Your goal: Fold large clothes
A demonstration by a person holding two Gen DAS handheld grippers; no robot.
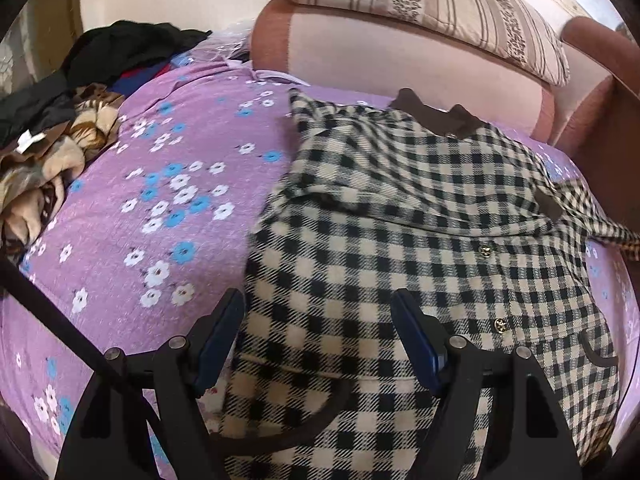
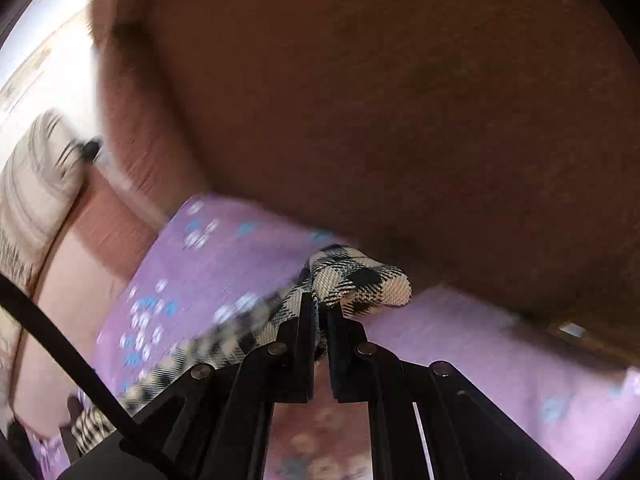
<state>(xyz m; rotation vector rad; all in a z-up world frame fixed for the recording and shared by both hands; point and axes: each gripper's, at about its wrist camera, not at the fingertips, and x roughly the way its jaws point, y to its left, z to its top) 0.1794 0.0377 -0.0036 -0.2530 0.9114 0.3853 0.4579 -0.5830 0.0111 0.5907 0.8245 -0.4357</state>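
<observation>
A black-and-cream checked coat [image 1: 400, 240] with a dark collar and gold buttons lies spread on a purple flowered bedsheet [image 1: 168, 184]. My left gripper [image 1: 318, 312] is open, its blue-padded fingers apart just above the coat's lower part, holding nothing. In the right wrist view my right gripper [image 2: 322, 304] is shut on a fold of the checked coat [image 2: 360, 284], lifted a little above the purple sheet [image 2: 224, 264]. That view is blurred.
A pile of dark and brown clothes [image 1: 60, 128] lies at the bed's left. A pink and brown padded headboard [image 1: 400, 56] with a striped pillow [image 1: 440, 4] stands behind. A brown padded surface [image 2: 400, 100] fills the right wrist view.
</observation>
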